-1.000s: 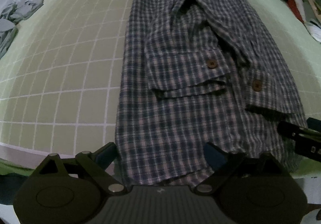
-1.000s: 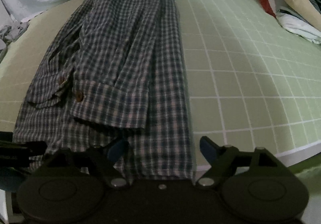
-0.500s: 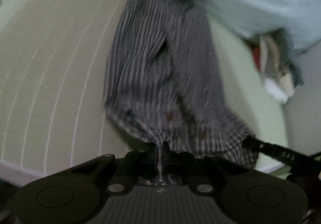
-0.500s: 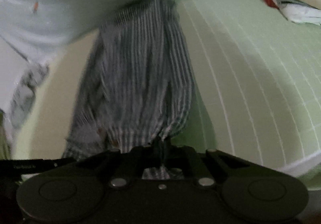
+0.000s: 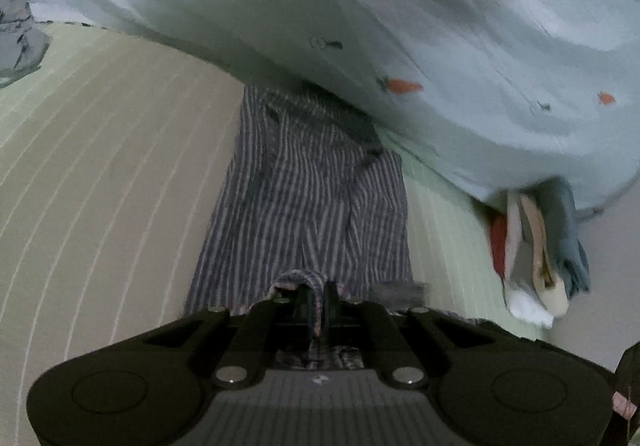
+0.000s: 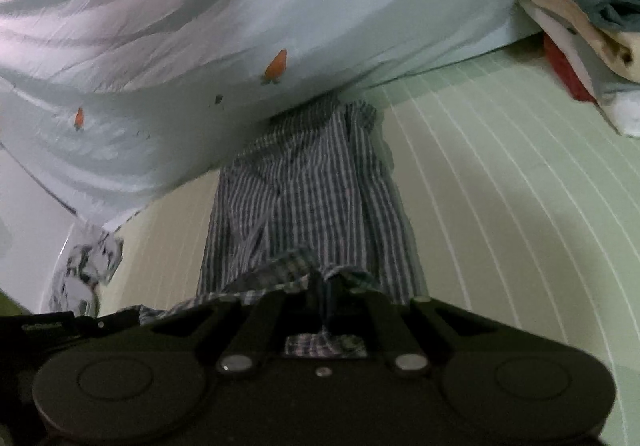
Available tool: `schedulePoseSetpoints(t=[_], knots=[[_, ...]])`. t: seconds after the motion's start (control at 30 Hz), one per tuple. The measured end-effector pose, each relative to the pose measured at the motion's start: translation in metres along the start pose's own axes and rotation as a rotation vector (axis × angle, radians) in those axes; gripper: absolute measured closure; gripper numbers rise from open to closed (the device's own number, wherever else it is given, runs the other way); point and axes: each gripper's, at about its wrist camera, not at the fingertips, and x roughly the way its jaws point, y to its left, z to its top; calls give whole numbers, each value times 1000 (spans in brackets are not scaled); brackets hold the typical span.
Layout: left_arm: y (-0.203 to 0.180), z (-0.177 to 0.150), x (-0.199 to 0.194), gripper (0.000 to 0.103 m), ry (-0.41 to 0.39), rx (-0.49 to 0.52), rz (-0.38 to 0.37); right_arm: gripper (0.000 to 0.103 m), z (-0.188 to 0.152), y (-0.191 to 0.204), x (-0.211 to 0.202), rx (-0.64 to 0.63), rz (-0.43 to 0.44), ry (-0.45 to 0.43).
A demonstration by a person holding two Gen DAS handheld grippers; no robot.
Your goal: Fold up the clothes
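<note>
— What surface is this?

— Pale green bedsheet [image 5: 100, 174] with a white grid, stretched over a bed. A light blue quilt [image 5: 460, 26] printed with small orange carrots is bunched along the far side. Folded clothes [image 5: 536, 246] are stacked at the right, and a grey-and-white crumpled garment [image 6: 86, 266] lies at the left edge.

— Where is the shirt?

— A dark blue-and-white plaid shirt [image 5: 312, 202] lies lengthwise on the sheet, its far end reaching under the quilt. Its near hem is raised off the bed.

— And the tongs?

— The left tongs [image 5: 318, 300] are closed, pinching a fold of the hem. The right tongs [image 6: 322, 294] are closed too, gripping the hem at its other side.
</note>
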Motion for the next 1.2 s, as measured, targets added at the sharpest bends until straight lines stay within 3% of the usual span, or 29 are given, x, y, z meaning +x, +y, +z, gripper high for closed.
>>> schedulePoseSetpoints(t=[0.07, 0.17, 0.23, 0.27, 0.3, 0.53, 0.57, 0.6, 0.63, 0.67, 0.77, 0.87, 0.9, 0.93, 0.97, 1.0, 1.03, 1.07, 1.13, 1.2], knots=[[2, 8, 21, 94, 8, -5, 33, 101, 7, 0, 15, -2, -6, -3], [13, 14, 44, 90, 63, -25, 61, 97, 12, -7, 49, 25, -12, 64], [21, 17, 56, 75, 104, -43, 57, 87, 14, -15, 69, 73, -4, 121], [24, 18, 61, 73, 119, -56, 52, 75, 15, -19, 80, 97, 0, 149], [27, 21, 65, 71, 136, -76, 51, 69, 16, -22, 87, 120, 3, 171], [37, 11, 63, 72, 203, -174, 56, 65, 10, -32, 94, 215, 5, 273], [41, 10, 66, 73, 208, -201, 50, 65, 8, -35, 95, 229, 6, 285], [46, 9, 69, 89, 213, -228, 43, 74, 7, -40, 96, 254, 13, 295], [49, 9, 71, 98, 217, -249, 32, 81, 7, -44, 98, 278, 23, 305], [50, 12, 71, 99, 209, -250, 14, 96, 8, -47, 101, 294, 41, 315], [45, 30, 70, 99, 168, -211, -33, 99, 24, -43, 99, 268, 101, 291], [40, 56, 68, 97, 70, -209, -54, 99, 50, -40, 94, 264, 129, 187], [39, 65, 67, 90, 22, -225, -54, 98, 57, -40, 92, 277, 137, 143], [38, 70, 66, 72, -14, -232, -35, 97, 63, -42, 90, 304, 143, 89], [36, 75, 64, 60, -43, -232, -8, 87, 68, -43, 88, 330, 149, 35], [34, 80, 63, 37, -73, -232, 19, 64, 72, -44, 86, 345, 133, -12], [33, 80, 61, 31, -91, -215, 39, 55, 74, -43, 82, 332, 101, -41], [32, 79, 58, 31, -104, -188, 56, 49, 73, -42, 79, 304, 79, -56], [33, 70, 58, 24, -80, -151, 95, 49, 69, -40, 74, 249, 35, -72], [39, 57, 62, 24, -30, -139, 149, 42, 56, -37, 76, 199, -12, -35]])
